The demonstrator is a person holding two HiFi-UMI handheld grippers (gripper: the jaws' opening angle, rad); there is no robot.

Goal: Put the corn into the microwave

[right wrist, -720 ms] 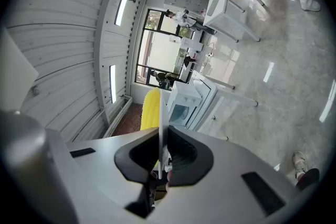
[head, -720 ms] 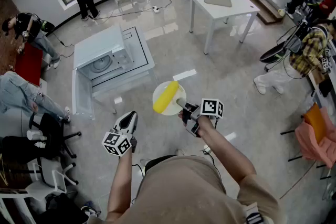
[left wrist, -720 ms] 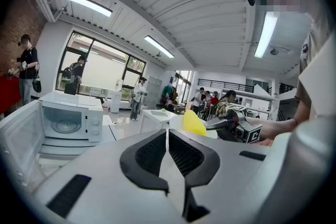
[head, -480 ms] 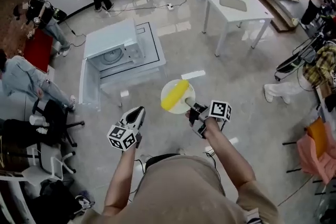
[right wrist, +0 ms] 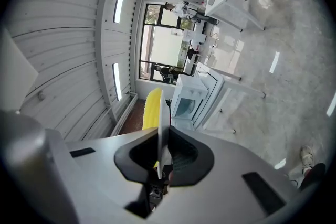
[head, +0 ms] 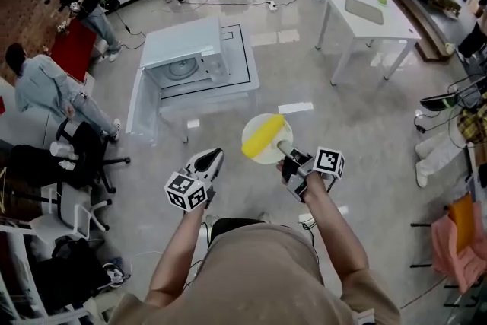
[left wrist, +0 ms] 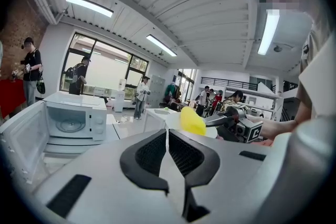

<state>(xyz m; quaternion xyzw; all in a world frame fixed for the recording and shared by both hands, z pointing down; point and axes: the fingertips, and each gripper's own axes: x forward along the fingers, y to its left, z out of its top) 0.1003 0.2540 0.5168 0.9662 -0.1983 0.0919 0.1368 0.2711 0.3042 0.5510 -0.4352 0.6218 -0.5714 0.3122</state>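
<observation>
A yellow corn cob (head: 263, 136) lies on a small white plate (head: 254, 130). My right gripper (head: 284, 151) is shut on the plate's near rim and carries it level above the floor. In the right gripper view the plate (right wrist: 160, 113) stands edge-on between the jaws, with the corn (right wrist: 151, 107) on its left. The white microwave (head: 189, 62) stands ahead to the left on a low white stand, its door (head: 144, 115) swung open to the left. My left gripper (head: 211, 158) is shut with nothing in it, left of the plate. From the left gripper view I see the corn (left wrist: 192, 120) and the microwave (left wrist: 73, 120).
A white table (head: 371, 14) stands at the far right. Several people stand or sit at the left and far side of the room. A black office chair (head: 85, 156) and white chairs are at the left. Cables trail over the grey floor behind the microwave.
The microwave and floor have slid right and nearer in the head view as the person steps toward it. Both grippers keep their pose, the plate and corn still held.
</observation>
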